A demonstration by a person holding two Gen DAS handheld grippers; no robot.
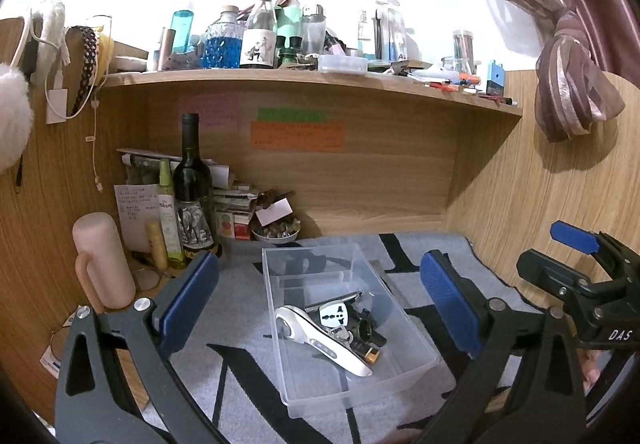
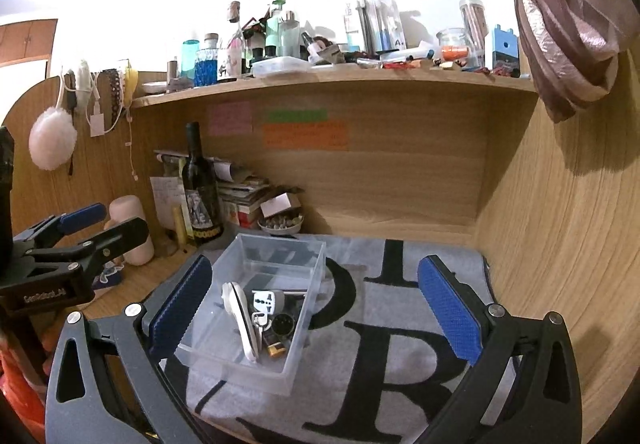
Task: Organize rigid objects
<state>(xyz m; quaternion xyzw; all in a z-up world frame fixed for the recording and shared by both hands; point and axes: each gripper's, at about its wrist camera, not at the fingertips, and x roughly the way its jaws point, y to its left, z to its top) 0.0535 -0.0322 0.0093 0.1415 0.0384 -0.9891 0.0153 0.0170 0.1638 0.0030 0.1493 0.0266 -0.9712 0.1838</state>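
Nearest us, the left gripper [image 1: 320, 304] and right gripper [image 2: 316, 308] each spread their two blue-padded fingers [image 1: 188, 300] wide, holding and touching nothing. Between them on the grey lettered mat [image 2: 400, 344] we count one clear plastic bin [image 1: 400, 324] holding one white handled tool [image 1: 320, 340], one adapter plug [image 1: 334, 314], and dark metal parts too tangled to count. Beyond stand one wine bottle [image 1: 192, 184] and one pink mug [image 1: 104, 260].

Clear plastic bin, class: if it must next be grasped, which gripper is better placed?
Probably the left gripper: its open jaws frame the clear plastic bin, while the bin sits left of the right gripper centre.
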